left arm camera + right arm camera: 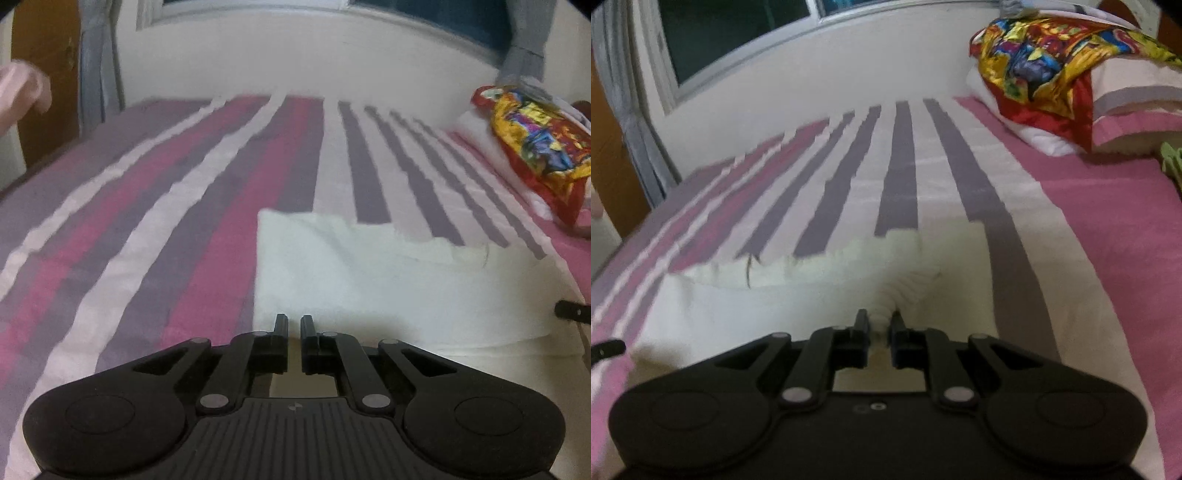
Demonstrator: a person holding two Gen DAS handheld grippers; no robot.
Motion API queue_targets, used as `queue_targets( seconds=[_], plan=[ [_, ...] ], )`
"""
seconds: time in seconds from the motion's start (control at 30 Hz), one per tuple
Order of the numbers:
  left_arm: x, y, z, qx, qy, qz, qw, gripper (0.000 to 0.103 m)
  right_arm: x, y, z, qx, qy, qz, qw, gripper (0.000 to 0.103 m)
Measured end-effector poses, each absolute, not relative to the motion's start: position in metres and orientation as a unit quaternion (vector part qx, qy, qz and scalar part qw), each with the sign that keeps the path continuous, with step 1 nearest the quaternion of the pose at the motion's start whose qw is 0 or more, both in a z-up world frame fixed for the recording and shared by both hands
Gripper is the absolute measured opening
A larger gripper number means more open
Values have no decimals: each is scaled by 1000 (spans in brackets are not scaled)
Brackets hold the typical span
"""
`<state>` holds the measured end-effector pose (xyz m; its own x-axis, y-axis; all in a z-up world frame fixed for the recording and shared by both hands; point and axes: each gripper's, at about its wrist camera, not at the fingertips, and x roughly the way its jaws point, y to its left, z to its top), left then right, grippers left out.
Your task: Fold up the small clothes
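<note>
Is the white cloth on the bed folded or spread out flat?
Partly folded. The white cloth shows a layer doubled over along its far edge, and the right gripper pinches a bunched pleat of it.

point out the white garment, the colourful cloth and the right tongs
white garment (369, 280), left wrist view, flat middle
colourful cloth (1034, 55), right wrist view, its patterned middle
right tongs (880, 325), right wrist view, between fingertips

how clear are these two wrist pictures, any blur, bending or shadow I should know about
Left wrist view: soft all over, stripe edges on the bedsheet jagged, wall line bowed by the fisheye; the white garment washes out with little texture. Right wrist view: similarly soft, corners dark, the window curved; a dim shadow lies on the cloth just ahead of the right claw, where bunched fabric sits between its fingers.
</note>
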<state>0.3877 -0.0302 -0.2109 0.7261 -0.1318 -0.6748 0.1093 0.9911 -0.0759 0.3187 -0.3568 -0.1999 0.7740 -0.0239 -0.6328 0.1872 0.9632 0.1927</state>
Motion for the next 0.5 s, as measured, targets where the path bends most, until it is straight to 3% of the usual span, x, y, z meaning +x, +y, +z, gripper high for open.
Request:
queue_targets(
  seconds=[0.27, 0.3, 0.33, 0.5],
  plan=[
    [399, -20, -222, -35, 404, -63, 912, 4, 317, -367, -200, 103, 322, -83, 938, 13],
    [398, -21, -222, -32, 403, -64, 913, 4, 316, -369, -200, 99, 318, -90, 939, 14],
    [397, -21, -223, -30, 403, -66, 912, 4, 318, -371, -202, 95, 323, -93, 937, 24],
    [398, -23, -222, -31, 405, -79, 910, 4, 320, -377, -212, 84, 355, -107, 925, 27]
  ],
)
